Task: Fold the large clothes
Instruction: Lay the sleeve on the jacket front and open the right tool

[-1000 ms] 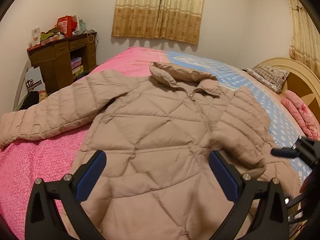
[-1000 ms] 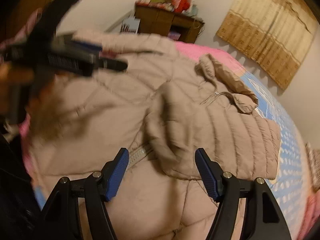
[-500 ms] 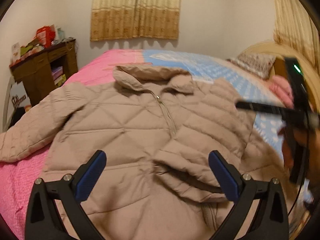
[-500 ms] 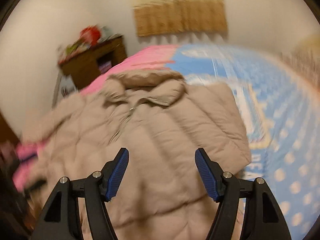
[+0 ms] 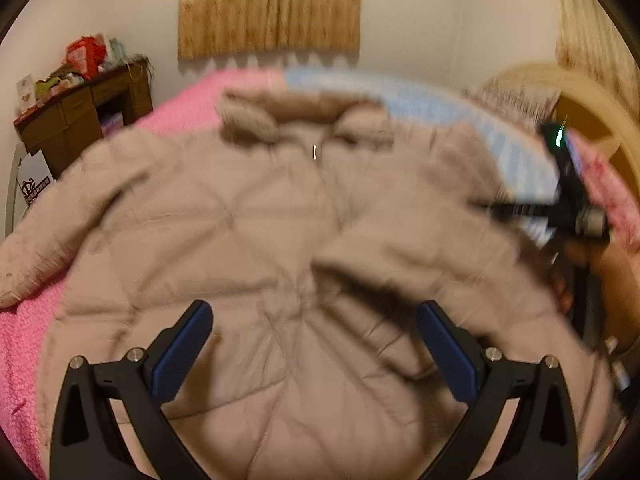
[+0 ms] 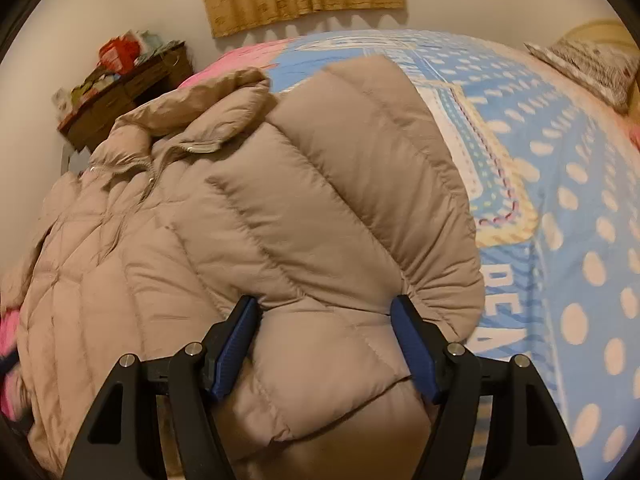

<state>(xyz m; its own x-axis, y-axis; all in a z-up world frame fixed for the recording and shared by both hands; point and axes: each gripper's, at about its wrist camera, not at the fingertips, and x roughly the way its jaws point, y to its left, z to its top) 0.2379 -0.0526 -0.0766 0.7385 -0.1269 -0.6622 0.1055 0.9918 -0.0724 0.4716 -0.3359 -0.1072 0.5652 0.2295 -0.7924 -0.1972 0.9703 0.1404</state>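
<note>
A large beige quilted down jacket [image 5: 248,240] lies face up on the bed, collar toward the far wall. Its right sleeve [image 6: 328,200] is folded across the chest; its left sleeve [image 5: 52,240] stretches out over the pink cover. My left gripper [image 5: 312,344] is open and empty above the jacket's lower front. My right gripper [image 6: 324,340] is open and hovers close over the folded sleeve's cuff end, with padded cloth between the blue pads [image 6: 236,344] but not pinched. The right gripper's body [image 5: 572,200] shows blurred at the right of the left wrist view.
The bed has a pink cover [image 5: 24,344] on the left and a blue dotted sheet [image 6: 560,160] on the right. A pillow [image 6: 588,64] and a wooden headboard [image 5: 592,104] lie far right. A cluttered wooden desk [image 5: 84,112] stands by the far-left wall. Curtains [image 5: 272,4] hang behind.
The right gripper swung round from facing left across the jacket to facing the collar, and sits low over the folded sleeve. The left gripper shifted rightward and closer. Both stayed open.
</note>
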